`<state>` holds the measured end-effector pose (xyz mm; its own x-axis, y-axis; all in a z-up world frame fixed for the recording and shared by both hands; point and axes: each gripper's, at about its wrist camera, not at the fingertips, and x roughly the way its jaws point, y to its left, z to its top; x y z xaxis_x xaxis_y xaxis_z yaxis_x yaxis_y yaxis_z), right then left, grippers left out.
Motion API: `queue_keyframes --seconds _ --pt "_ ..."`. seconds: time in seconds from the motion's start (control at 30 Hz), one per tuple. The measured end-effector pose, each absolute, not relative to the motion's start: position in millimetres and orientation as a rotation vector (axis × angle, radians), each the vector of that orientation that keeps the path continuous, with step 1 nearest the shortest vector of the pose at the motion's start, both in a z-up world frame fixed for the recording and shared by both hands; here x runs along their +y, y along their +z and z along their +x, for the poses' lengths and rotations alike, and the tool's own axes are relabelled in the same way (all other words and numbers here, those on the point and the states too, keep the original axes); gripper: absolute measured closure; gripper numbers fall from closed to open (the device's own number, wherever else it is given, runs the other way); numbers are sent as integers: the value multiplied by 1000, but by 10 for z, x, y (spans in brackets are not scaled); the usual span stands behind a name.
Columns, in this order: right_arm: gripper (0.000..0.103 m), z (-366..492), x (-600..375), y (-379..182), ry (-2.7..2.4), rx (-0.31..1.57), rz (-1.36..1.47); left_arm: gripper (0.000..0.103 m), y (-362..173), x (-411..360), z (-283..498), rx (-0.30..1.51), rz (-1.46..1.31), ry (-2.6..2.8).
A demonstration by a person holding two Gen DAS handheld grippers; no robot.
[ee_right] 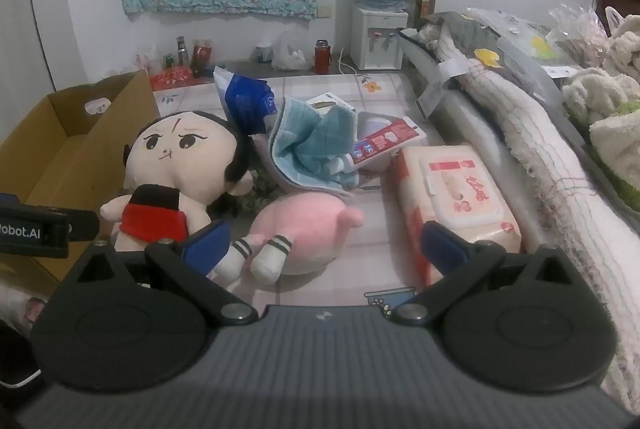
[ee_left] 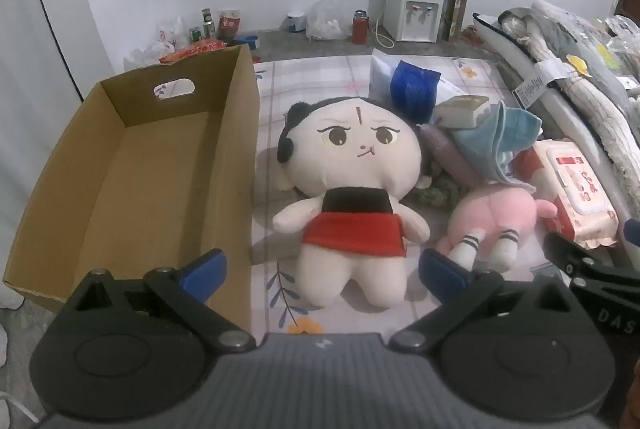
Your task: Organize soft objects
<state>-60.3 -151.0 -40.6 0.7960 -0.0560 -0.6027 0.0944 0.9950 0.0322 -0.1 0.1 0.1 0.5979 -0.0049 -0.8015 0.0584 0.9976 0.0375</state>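
A cream plush doll with black hair and a red skirt lies on its back on the bed, right of an empty cardboard box. My left gripper hovers open over the doll's legs with nothing held. A pink plush with striped socks lies to the doll's right. In the right wrist view my right gripper stands open just above that pink plush, with the doll to its left and a blue towel behind. The box is at far left there.
A wet-wipes pack, a toothpaste tube and a blue-white pouch lie among the toys. Folded blankets and bagged bedding line the right side. A water dispenser and bottles stand by the far wall.
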Motion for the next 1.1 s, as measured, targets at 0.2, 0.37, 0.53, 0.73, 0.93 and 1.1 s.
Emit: queue_keyframes --seconds 0.2,0.37,0.53,0.73,0.93,1.1 --pt "1 -620 -1496 -405 -77 651 57 0 0 0 0 929 65 -34" --pt "1 -613 -1530 -364 -78 663 60 0 -3 3 8 929 68 -34" --pt "1 -619 -1510 -381 -84 671 58 0 -3 -9 19 925 70 -36" --pt "1 -607 -1535 -396 -89 683 71 0 16 -19 3 921 70 -36" --pt "1 -608 -1544 -394 -94 685 70 0 16 -30 -8 918 71 -35" --pt "1 -610 -1546 -395 -93 686 70 0 34 -32 -33 915 73 -36"
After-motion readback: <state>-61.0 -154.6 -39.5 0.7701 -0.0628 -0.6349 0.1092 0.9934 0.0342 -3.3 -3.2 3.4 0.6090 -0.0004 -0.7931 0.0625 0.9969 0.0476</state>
